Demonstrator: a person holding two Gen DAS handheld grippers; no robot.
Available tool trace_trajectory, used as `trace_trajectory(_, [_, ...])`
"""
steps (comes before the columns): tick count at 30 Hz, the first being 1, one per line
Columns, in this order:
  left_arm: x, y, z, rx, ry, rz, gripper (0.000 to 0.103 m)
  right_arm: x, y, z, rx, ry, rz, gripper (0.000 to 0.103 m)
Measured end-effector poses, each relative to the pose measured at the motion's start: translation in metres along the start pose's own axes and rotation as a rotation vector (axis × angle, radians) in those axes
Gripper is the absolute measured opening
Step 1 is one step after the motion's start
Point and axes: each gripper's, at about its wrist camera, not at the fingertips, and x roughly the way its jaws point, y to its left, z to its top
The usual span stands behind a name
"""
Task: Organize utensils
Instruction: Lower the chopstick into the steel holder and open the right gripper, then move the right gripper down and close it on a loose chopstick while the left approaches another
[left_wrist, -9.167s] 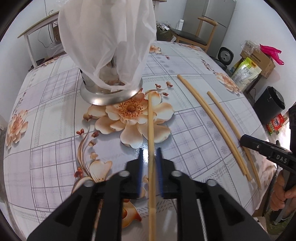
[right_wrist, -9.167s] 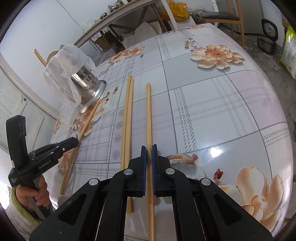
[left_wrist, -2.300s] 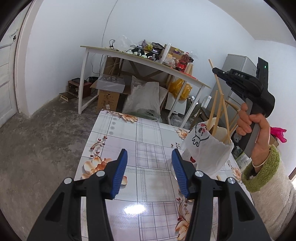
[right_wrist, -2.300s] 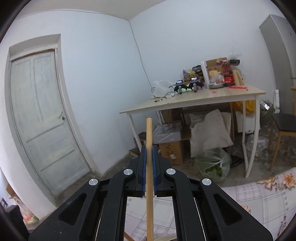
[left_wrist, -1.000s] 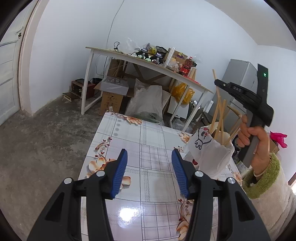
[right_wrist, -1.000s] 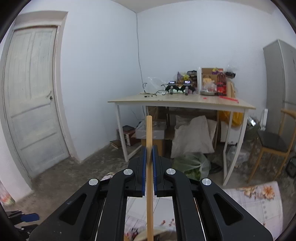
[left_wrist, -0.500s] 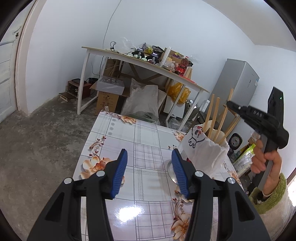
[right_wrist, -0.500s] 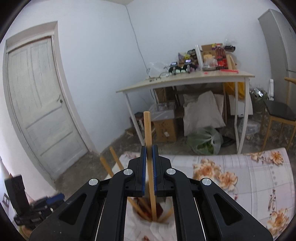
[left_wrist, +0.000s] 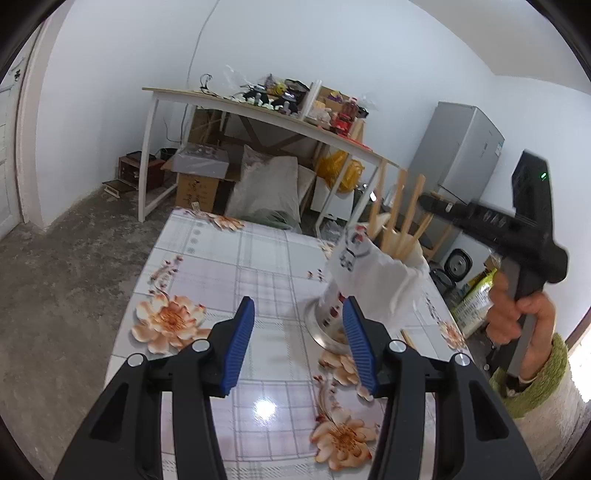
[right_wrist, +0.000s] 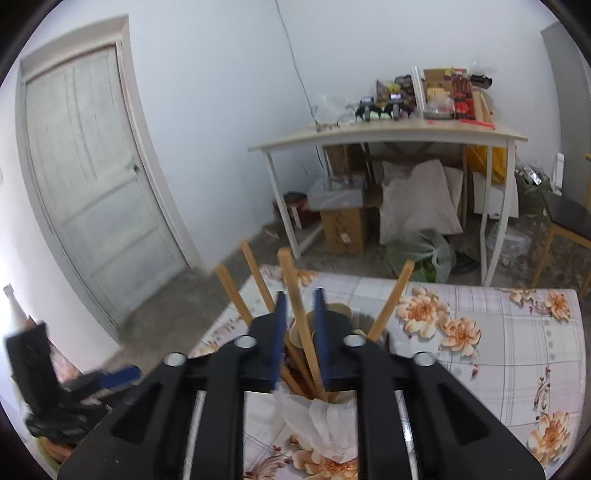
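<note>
A metal utensil holder (left_wrist: 332, 332) draped in a white plastic bag (left_wrist: 376, 284) stands on the floral table (left_wrist: 229, 269). Several wooden chopsticks (left_wrist: 410, 218) stand upright in it. My right gripper (right_wrist: 298, 321) is open just above the holder, its jaws apart on either side of one standing chopstick (right_wrist: 295, 295). It also shows in the left wrist view (left_wrist: 428, 201), to the right of the chopsticks. My left gripper (left_wrist: 297, 343) is open and empty, low over the table, left of the holder.
A white desk (right_wrist: 388, 136) piled with clutter stands behind the table, with boxes and sacks (right_wrist: 417, 199) under it. A fridge (left_wrist: 458, 155) and a chair (right_wrist: 565, 221) stand at the right, a door (right_wrist: 85, 177) at the left.
My right gripper has come down over the holder and opened, letting go of the chopstick, which now stands in the holder. My left gripper has stayed open and dipped toward the table.
</note>
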Motion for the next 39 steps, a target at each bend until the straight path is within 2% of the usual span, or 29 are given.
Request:
trace_trajectory(2, [0.002, -0.008, -0.004, 0.006, 0.014, -0.015, 0.048, -0.019, -0.005, 0.000, 0.017, -0.036, 0.032, 0.027])
trace_trajectory(6, [0.008, -0.020, -0.008, 0.015, 0.036, -0.045, 0.048, -0.062, -0.020, -0.001, 0.046, -0.110, 0.034, 0.034])
trace_trajectory(9, [0.011, -0.032, -0.010, 0.032, 0.049, -0.073, 0.050, -0.094, -0.040, -0.009, 0.082, -0.142, -0.002, 0.037])
trace_trajectory(11, [0.013, -0.040, -0.014, 0.049, 0.055, -0.095, 0.055, -0.110, -0.054, -0.018, 0.102, -0.139, -0.050, 0.039])
trace_trajectory(14, [0.020, -0.048, -0.020, 0.062, 0.087, -0.117, 0.056, -0.126, -0.079, -0.045, 0.151, -0.087, -0.121, 0.039])
trace_trajectory(16, [0.032, -0.054, -0.028, 0.070, 0.133, -0.129, 0.057, -0.130, -0.096, -0.074, 0.199, -0.029, -0.164, 0.039])
trace_trajectory(19, [0.047, -0.067, -0.038, 0.100, 0.194, -0.133, 0.058, -0.124, -0.113, -0.123, 0.287, 0.073, -0.183, 0.039])
trace_trajectory(25, [0.075, -0.090, -0.064, 0.154, 0.294, -0.110, 0.061, -0.096, -0.127, -0.204, 0.409, 0.247, -0.203, 0.026])
trace_trajectory(30, [0.089, -0.103, -0.083, 0.189, 0.366, -0.084, 0.062, -0.081, -0.124, -0.224, 0.401, 0.306, -0.204, 0.024])
trace_trajectory(39, [0.097, -0.121, -0.095, 0.218, 0.410, -0.078, 0.063, -0.054, -0.123, -0.219, 0.336, 0.349, -0.194, 0.014])
